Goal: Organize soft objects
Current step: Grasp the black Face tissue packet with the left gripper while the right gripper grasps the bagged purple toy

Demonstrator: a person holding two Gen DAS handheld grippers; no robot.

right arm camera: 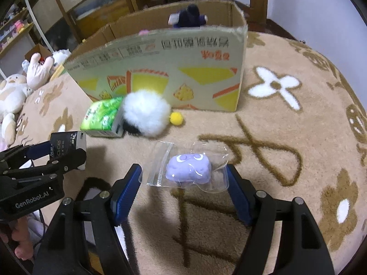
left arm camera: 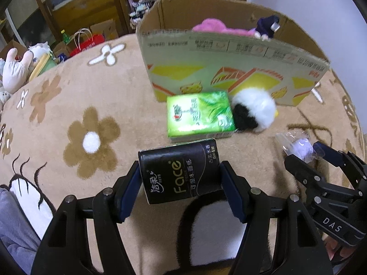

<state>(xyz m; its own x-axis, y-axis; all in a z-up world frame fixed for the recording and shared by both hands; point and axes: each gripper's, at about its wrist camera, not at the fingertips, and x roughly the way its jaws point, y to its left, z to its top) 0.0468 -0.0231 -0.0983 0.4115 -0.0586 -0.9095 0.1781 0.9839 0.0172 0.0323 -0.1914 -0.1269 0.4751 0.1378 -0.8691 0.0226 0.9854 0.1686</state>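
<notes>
Two soft items are in our grip above the flowered blanket [right arm camera: 286, 105]: a black Face tissue pack [left arm camera: 180, 171] clamped across its width in the left gripper [left arm camera: 181, 190], and a clear zip bag [right arm camera: 190, 167] with a purple squishy toy [right arm camera: 189, 168] inside, spanning the right gripper [right arm camera: 184, 185]. The right jaws stand wide and the bag's edges reach both pads, so we judge it held by the film alone, a light hold.

Just ahead lie a green tissue pack [left arm camera: 200, 114] and a white-and-black pompom [left arm camera: 254, 112], touching each other at the foot of the open cardboard box [left arm camera: 229, 68]. A small yellow ball [right arm camera: 176, 117] sits beside the pompom. Inside the box, a pink plush [left arm camera: 215, 28] and a dark plush [left arm camera: 267, 26] show over the rim.

To do this step well, we judge both loads should clear the box's near wall before release. We would keep the black pack level, since its smooth wrapper may slide, and free the crinkly bag only once it is well over the opening, so neither drops on the items in front.
</notes>
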